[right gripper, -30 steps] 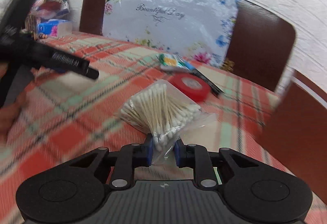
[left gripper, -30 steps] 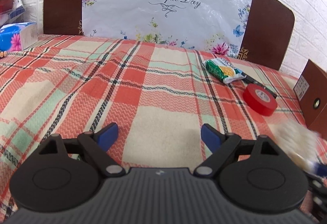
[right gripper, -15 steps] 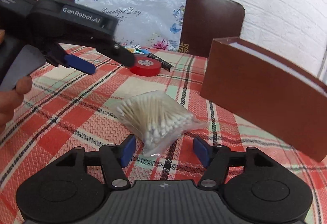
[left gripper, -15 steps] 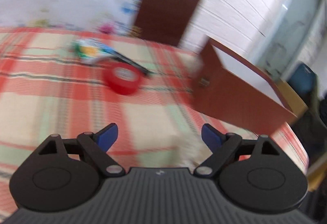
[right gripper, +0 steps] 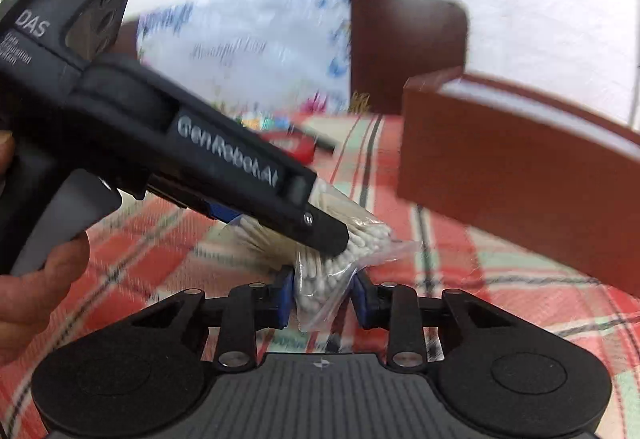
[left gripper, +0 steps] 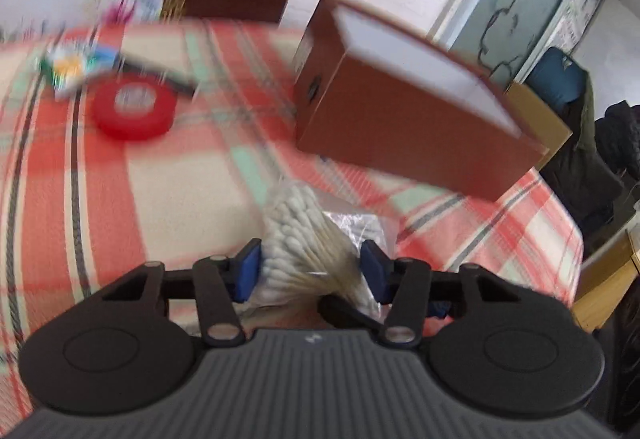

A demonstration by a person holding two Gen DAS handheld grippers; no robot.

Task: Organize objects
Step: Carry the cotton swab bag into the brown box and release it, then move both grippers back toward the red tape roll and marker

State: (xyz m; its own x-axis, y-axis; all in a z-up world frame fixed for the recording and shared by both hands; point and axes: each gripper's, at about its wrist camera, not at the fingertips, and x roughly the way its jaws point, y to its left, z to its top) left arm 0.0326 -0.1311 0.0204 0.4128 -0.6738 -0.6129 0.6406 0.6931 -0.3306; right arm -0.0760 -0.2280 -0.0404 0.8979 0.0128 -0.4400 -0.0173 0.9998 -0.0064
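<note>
Left wrist view shows your left gripper (left gripper: 310, 267) closing around the bag of cotton swabs (left gripper: 308, 235) at lower centre, below the brown box (left gripper: 400, 123). Your right gripper (right gripper: 322, 297) is closing on the bag's other end.

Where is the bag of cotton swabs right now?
The bag of cotton swabs sits low in both wrist views, between the left gripper and the right gripper, both closing, on the plaid tablecloth before the brown box.
</note>
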